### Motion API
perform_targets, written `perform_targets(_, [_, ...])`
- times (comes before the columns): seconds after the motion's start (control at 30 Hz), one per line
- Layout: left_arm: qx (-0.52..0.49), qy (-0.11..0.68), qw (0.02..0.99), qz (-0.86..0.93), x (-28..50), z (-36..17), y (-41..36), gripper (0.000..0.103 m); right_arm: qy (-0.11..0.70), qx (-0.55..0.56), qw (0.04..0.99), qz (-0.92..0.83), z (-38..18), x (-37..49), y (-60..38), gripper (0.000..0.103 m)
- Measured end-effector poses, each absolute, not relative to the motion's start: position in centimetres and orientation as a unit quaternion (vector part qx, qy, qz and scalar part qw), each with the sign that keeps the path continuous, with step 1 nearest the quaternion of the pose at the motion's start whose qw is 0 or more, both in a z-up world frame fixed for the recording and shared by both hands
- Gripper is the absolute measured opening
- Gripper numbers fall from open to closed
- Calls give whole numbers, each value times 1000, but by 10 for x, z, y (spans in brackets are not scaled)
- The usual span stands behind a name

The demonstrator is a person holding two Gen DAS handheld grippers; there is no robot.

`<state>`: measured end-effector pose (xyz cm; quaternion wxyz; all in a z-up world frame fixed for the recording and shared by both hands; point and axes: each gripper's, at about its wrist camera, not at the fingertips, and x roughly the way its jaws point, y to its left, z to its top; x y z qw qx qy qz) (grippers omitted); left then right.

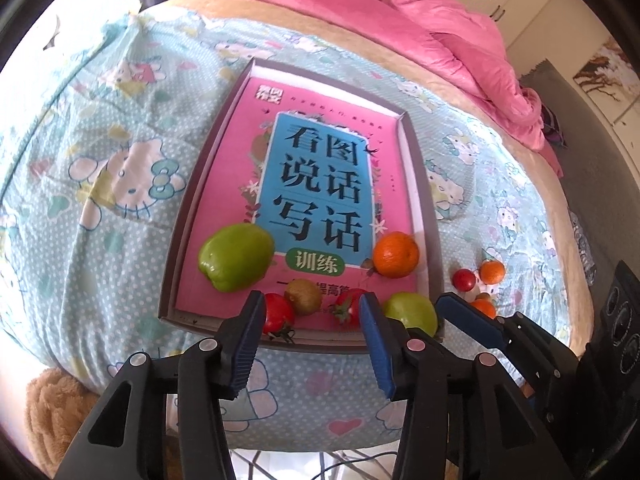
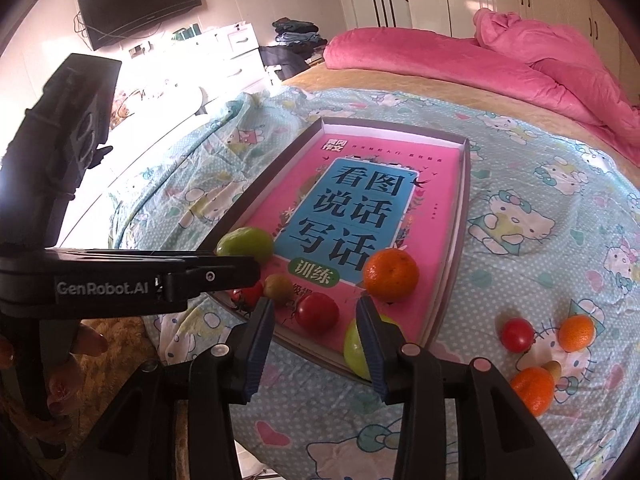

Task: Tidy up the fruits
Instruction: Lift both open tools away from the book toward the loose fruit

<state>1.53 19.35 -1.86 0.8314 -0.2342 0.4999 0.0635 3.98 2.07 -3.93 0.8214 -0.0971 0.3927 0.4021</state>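
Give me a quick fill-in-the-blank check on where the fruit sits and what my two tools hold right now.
1. The large orange sits on a ____ book cover inside the shallow grey cardboard tray.
2. Both the left tool and right tool hold ____.
3. The small red tomato on the patterned bedsheet lies ____ the tray.

Missing words: pink; nothing; outside

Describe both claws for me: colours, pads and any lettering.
Both are black plastic scissor-linkage claws with silver pivot rivets and ribbed blue pads. The left claw shows white "GenRobot.AI" lettering on its side in the right wrist view. The right claw looks identical; no cables or sleeves show.
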Motion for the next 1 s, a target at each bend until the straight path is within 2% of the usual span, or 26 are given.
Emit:
perform_targets(0.13, [-225, 498, 835, 66, 16, -14, 189, 61, 390, -93, 824, 401, -36, 41, 17, 46])
perform_targets(0.43, [-213, 493, 841, 67, 13, -6, 184, 68, 383, -81, 831, 396, -30, 42, 5, 47])
perform_targets(0.57, [-207, 490, 844, 67, 13, -2, 180, 69, 377, -74, 835, 393, -26, 42, -1, 56])
perform_targets(0.8, [-201, 487, 847, 80, 12, 2, 177, 75, 360, -67, 843, 393, -18, 40, -7, 62])
perform_targets(1.0, [-196, 482, 850, 78, 10, 8, 174, 75, 356, -62, 848, 388, -14, 39, -14, 63])
